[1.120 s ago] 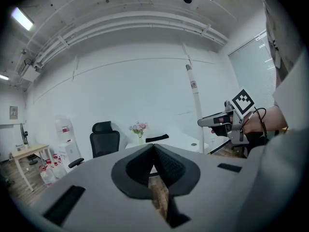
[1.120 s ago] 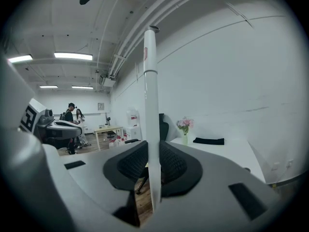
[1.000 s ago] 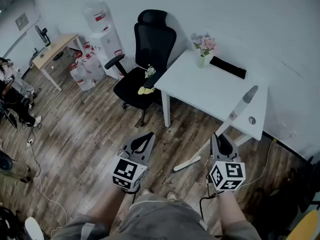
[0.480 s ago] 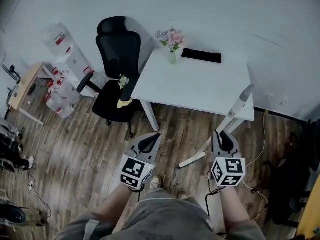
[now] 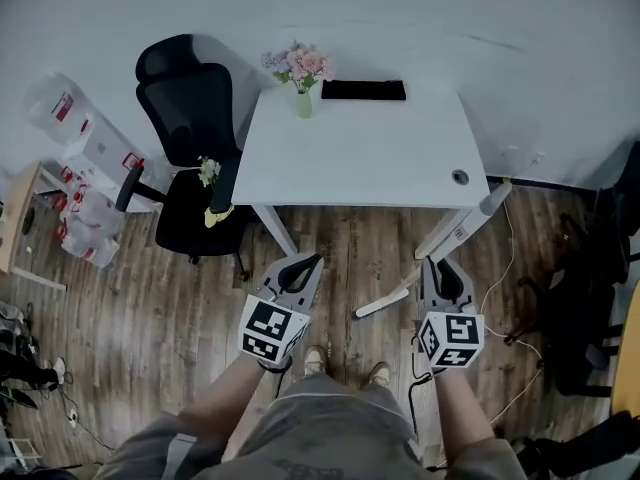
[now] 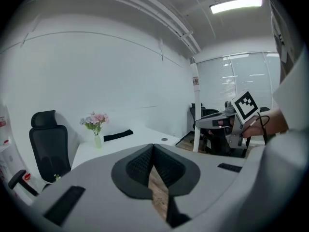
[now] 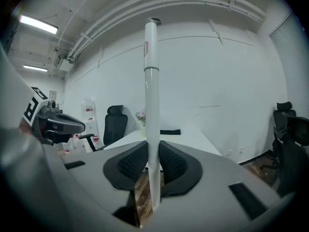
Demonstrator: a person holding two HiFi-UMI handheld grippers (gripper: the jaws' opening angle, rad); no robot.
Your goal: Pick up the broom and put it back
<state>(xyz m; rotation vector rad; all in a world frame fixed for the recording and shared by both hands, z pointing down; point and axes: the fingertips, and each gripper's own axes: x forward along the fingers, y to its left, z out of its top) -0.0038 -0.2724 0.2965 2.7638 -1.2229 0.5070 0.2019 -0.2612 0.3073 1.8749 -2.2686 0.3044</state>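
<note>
broom (image 5: 462, 230) stands upright, handle up, in right gripper (image 5: 441, 264).

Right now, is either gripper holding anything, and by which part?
The right gripper is shut on the broom, partway along its white handle. The left gripper is shut and empty.

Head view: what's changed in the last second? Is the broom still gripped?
The person has turned to face the table squarely: it now sits mid-frame, with the chair further left. Nothing was taken or released. Unchanged: the right gripper stays shut on the broom, and the left gripper is shut and empty.
</note>
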